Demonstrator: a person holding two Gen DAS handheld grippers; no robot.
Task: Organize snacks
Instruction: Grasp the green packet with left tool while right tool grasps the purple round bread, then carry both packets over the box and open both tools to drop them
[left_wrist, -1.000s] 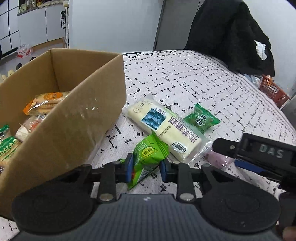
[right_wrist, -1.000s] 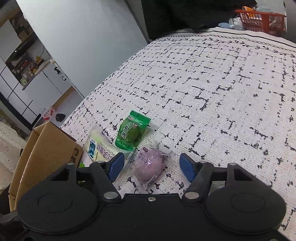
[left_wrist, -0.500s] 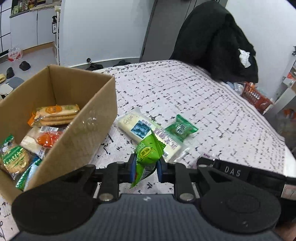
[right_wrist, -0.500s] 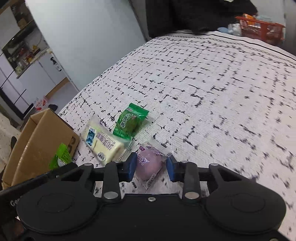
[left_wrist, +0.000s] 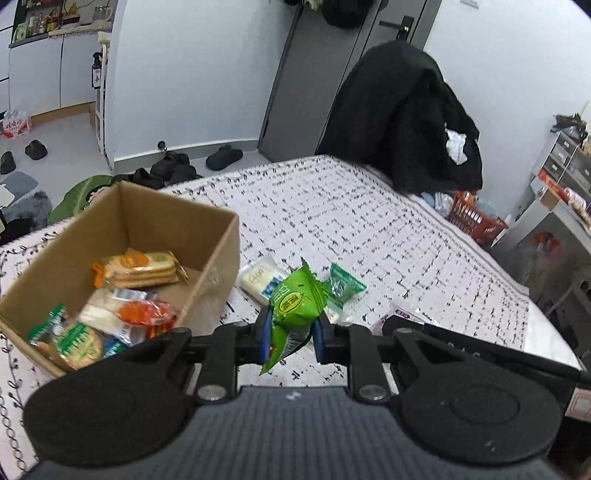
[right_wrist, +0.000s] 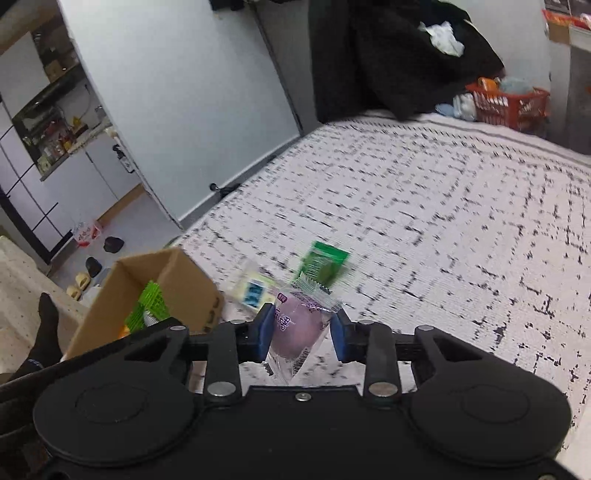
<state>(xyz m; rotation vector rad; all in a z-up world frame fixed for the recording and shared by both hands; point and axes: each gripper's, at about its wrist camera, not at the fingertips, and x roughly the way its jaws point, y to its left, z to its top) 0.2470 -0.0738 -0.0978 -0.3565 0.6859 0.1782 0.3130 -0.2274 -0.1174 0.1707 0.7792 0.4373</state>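
- Holding a green pack (left_wrist: 295, 308) in my left gripper (left_wrist: 290, 334), I see both blue pads (left_wrist: 264, 332) pressed against its sides; the pack hangs clear of the bed, its lower corner drooping below the fingers.
- My right gripper (right_wrist: 301, 332) is clamped on a purple bun (right_wrist: 295, 326) in clear wrap, which is lifted off the bedspread with the wrap's tail hanging under the pads.
- From the left wrist, my right gripper's black body (left_wrist: 480, 350) sits just right of the left one, with a bit of the purple wrap (left_wrist: 400, 314) showing above it.
- Just beyond the left fingers lie a white bar (left_wrist: 258, 277) and a small green candy (left_wrist: 343, 284), close to each other on the bedspread (left_wrist: 369, 221).
- From the right wrist, the same two show blurred: the bar (right_wrist: 251, 286) left of the candy (right_wrist: 323, 262), both past the bun.
- An open box (left_wrist: 221, 254) stands on the bed to the left, just beside the bar.
- Inside the box I see a cracker pack (left_wrist: 136, 267) toward the back, an orange-and-white pack (left_wrist: 129, 314) in the middle, and a green-labelled round snack (left_wrist: 74, 341) at the near corner.
- Farther out, a black coat (left_wrist: 402, 122) hangs past the bed's far edge, and an orange basket (left_wrist: 472, 218) stands on the right.
- Shoes (left_wrist: 223, 157) lie on the floor by the wall.
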